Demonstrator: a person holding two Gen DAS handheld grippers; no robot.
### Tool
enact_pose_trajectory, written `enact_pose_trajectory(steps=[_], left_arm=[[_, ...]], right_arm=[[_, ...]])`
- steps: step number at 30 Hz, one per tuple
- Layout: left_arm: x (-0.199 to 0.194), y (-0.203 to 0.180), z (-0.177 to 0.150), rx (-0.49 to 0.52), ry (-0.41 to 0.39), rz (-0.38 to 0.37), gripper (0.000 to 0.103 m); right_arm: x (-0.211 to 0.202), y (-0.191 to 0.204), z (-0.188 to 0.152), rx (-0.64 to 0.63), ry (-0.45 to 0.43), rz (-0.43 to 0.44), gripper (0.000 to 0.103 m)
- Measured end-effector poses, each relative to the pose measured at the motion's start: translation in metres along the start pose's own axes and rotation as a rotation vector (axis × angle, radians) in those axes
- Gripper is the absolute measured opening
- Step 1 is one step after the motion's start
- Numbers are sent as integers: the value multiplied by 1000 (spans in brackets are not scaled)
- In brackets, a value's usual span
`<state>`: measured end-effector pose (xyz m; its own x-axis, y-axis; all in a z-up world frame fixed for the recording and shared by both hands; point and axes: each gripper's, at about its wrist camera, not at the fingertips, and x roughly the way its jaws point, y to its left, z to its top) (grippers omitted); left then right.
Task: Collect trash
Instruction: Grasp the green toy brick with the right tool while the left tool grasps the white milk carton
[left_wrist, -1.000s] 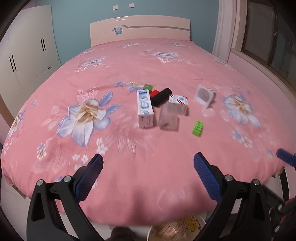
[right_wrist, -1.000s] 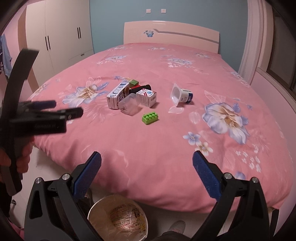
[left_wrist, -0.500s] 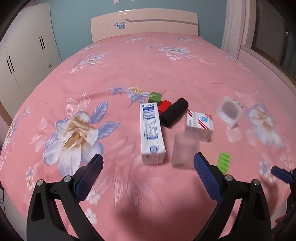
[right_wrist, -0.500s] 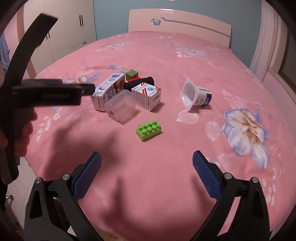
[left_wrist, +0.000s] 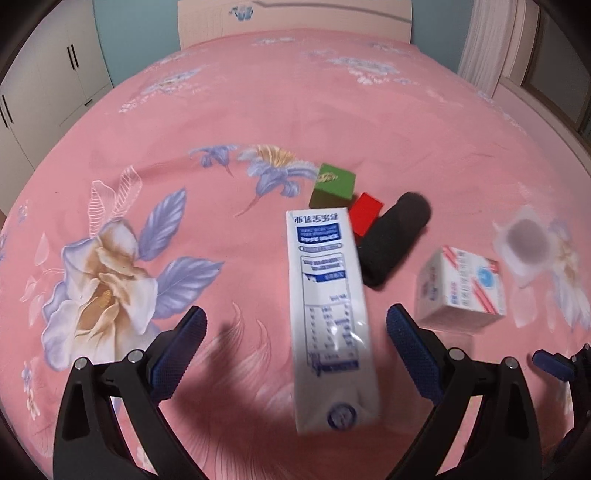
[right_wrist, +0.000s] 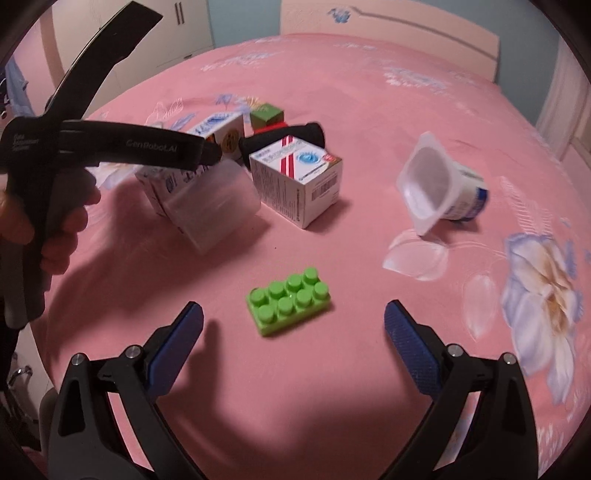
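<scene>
A long white and blue milk carton (left_wrist: 328, 314) lies on the pink bed, its near end between the open fingers of my left gripper (left_wrist: 295, 350). A small white box with red stripes (left_wrist: 461, 291) lies to its right, also in the right wrist view (right_wrist: 299, 181). A clear plastic cup (right_wrist: 214, 206) lies on its side by the carton. A white yogurt cup (right_wrist: 439, 188) lies tipped over at the right. My right gripper (right_wrist: 293, 332) is open and empty, just above a green toy brick (right_wrist: 290, 299).
A green cube (left_wrist: 332, 184), a red block (left_wrist: 365, 212) and a black cylinder (left_wrist: 395, 236) lie behind the carton. The left tool's handle and the hand holding it (right_wrist: 55, 206) fill the left of the right wrist view. A headboard (right_wrist: 388, 40) stands far back.
Both grippers have moved forward over the bed and down toward the objects. The carton now sits between my left fingers and the green brick lies just ahead of my right fingers.
</scene>
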<state>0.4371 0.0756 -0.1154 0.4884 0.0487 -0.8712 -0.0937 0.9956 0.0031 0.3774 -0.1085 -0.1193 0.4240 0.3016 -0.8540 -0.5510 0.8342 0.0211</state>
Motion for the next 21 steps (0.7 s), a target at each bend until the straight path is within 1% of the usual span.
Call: enact_pose_trajectory(steps=[2, 3, 4, 6, 7, 8, 9, 10, 11, 12, 15, 21], left_arm=[[10, 0, 1, 7, 23, -3, 92], [16, 0, 1, 4, 40, -20, 86], [21, 1, 3, -7, 51, -40, 84], [25, 2, 5, -22, 59, -62, 81], [26, 2, 6, -20, 59, -67, 77], [27, 2, 7, -21, 60, -79, 73], [27, 2, 7, -27, 61, -90, 64], [27, 3, 7, -33, 63, -102, 52], [28, 2, 7, -32, 65, -111, 44], [27, 1, 5, -27, 70, -112, 39], [23, -1, -5, -1, 63, -98, 39], [4, -1, -16, -1, 59, -88, 38]], right_arm=[[7, -1, 2, -19, 13, 23, 94], [10, -1, 4, -28, 16, 42, 90], [13, -2, 6, -36, 17, 53, 88], [16, -4, 11, -51, 19, 78, 79], [18, -4, 13, -56, 20, 89, 76], [19, -4, 14, -63, 23, 112, 68], [20, -3, 15, -68, 27, 129, 59], [20, -2, 15, -70, 31, 135, 55], [19, -1, 14, -74, 31, 141, 47], [18, 2, 12, -83, 26, 138, 47], [15, 5, 9, -91, 15, 126, 47], [-1, 10, 1, -75, 14, 116, 47]])
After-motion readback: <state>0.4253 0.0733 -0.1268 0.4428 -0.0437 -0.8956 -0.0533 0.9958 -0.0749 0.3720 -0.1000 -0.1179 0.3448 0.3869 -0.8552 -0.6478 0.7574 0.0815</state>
